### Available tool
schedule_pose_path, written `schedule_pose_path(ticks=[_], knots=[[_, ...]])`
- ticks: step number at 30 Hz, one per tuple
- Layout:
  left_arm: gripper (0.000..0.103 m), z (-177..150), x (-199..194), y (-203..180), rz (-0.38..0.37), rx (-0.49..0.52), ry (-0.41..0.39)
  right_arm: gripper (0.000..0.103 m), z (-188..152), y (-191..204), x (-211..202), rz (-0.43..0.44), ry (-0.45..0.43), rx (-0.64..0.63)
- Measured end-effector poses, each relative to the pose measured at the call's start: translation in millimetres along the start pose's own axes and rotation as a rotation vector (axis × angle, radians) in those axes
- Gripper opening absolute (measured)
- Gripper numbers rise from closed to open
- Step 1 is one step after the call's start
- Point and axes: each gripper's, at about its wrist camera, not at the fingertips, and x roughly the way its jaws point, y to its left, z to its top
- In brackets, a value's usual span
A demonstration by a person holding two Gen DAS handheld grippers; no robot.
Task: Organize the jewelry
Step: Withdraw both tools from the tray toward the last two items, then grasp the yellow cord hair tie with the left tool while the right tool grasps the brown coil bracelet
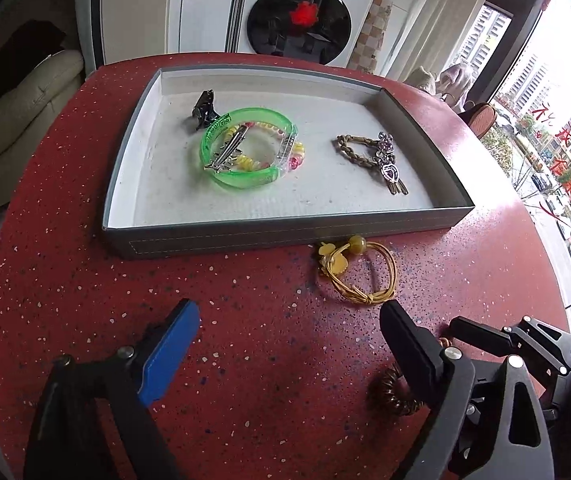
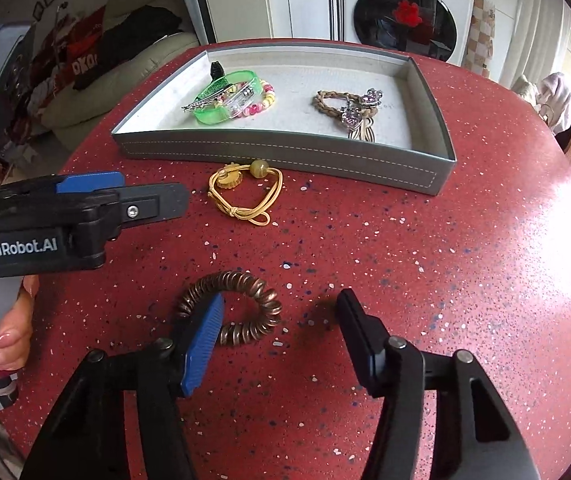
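The right claw stood released, its blue finger touching the brown coil hair tie. The left claw gaped empty just short of the yellow hair tie on the desk.

Beyond my red speckled worktop I see a white washing machine with a dark round door, a red-handled mop leaning beside it, and a cream sofa at left.
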Motion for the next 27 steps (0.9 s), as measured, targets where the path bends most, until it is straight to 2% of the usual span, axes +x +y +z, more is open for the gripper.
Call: schedule_pose_path(ticks=[3, 5, 8, 10, 11, 14, 16, 18, 20, 23, 27], knots=[[0.103, 4, 6, -5, -0.006, -0.005, 0.006, 0.048, -1, 5, -1, 0.003, -0.013, -0.023], [0.101, 5, 9, -9, -0.002, -0.003, 0.005, 0.031, -3, 8, -1, 0.012, -0.023, -0.037], [0.098, 8, 14, -14, 0.004, -0.014, 0.013, 0.015, -5, 12, -1, 0.002, -0.032, -0.048], [0.096, 9, 16, -17, 0.011, -0.027, 0.008, 0.014, -6, 11, -2, 0.01, -0.035, -0.044], [0.087, 10, 18, -19, 0.015, -0.029, 0.009, 0.014, -7, 11, -2, 0.012, -0.034, -0.042], [0.081, 10, 22, -26, 0.046, -0.015, 0.007, 0.014, -9, 11, -4, 0.008, -0.036, -0.046], [0.069, 10, 24, -33, 0.076, 0.011, 0.005, 0.014, -10, 10, -5, 0.007, -0.038, -0.044], [0.064, 8, 25, -38, 0.098, 0.037, -0.001, 0.014, -11, 9, -5, 0.011, -0.038, -0.037], [0.034, 7, 26, -41, 0.112, 0.067, -0.005, 0.013, -10, 8, -6, 0.012, -0.038, -0.034], [0.02, 4, 23, -38, 0.087, 0.069, -0.012, 0.013, -11, 6, -7, 0.018, -0.039, -0.024], [0.02, 1, 12, -31, 0.036, 0.073, -0.042, 0.013, -9, 4, -10, 0.019, -0.04, -0.007]])
